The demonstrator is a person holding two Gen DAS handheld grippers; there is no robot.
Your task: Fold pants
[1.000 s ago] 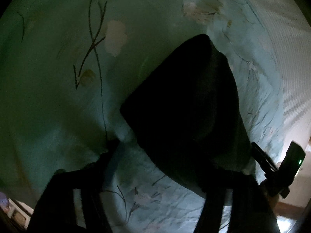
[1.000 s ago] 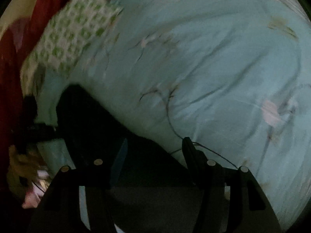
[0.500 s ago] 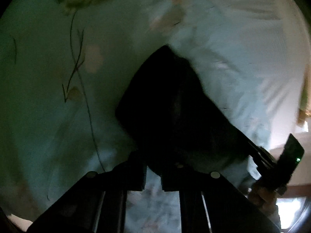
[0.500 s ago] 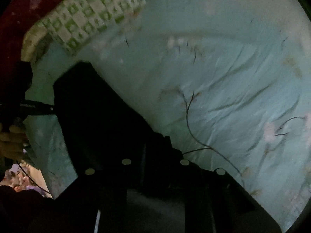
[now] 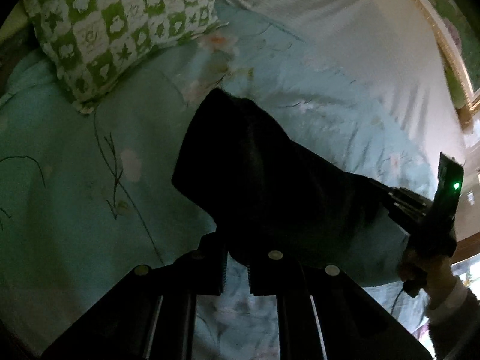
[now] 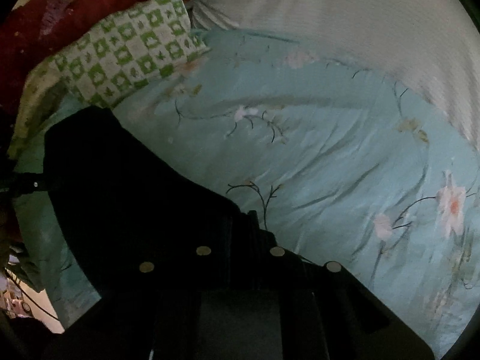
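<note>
Both grippers, left (image 5: 237, 265) & right (image 6: 240, 240), fingers clamped on black pants (image 5: 270, 180); thin edge grip, cloth could slip, sag onto bed (image 5: 75, 195).

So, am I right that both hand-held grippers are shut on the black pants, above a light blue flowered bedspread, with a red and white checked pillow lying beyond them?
Nearly: the pillow is green and white checked, not red, as the left wrist view shows. The rest holds: the left hand-held gripper and the right hand-held gripper are both shut on the black pants above the light blue flowered bedspread.
</note>
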